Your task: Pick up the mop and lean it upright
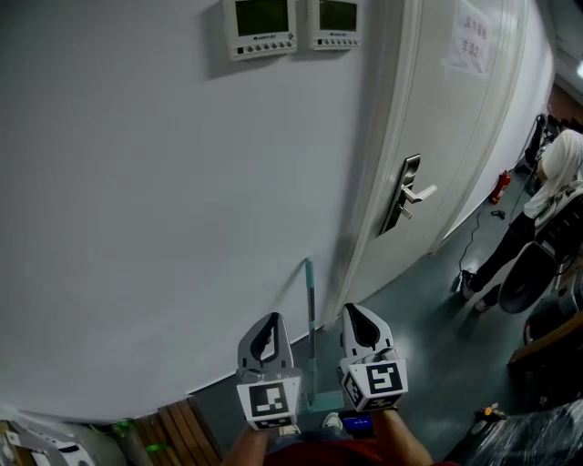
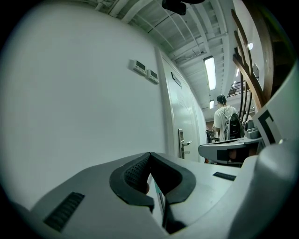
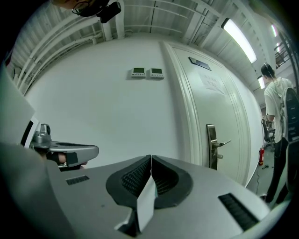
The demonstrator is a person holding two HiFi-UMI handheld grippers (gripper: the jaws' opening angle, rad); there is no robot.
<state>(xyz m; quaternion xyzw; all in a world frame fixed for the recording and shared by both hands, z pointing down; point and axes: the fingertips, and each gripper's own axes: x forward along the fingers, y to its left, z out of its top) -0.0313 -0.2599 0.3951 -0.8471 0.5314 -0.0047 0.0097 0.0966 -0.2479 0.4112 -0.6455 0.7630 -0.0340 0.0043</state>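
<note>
The mop stands upright against the white wall, its teal grip at the top and its pale flat head on the floor. In the head view it rises between my two grippers, touched by neither. My left gripper is just left of the pole and my right gripper just right of it, both level and pointing at the wall. In the left gripper view the jaw tips meet, with a strip of the pole showing beyond the gap below them. The right gripper is shut and holds nothing.
A white door with a metal lever handle is right of the mop. Two wall control panels hang high up. A person stands far right near a red fire extinguisher. Wooden slats lie at lower left.
</note>
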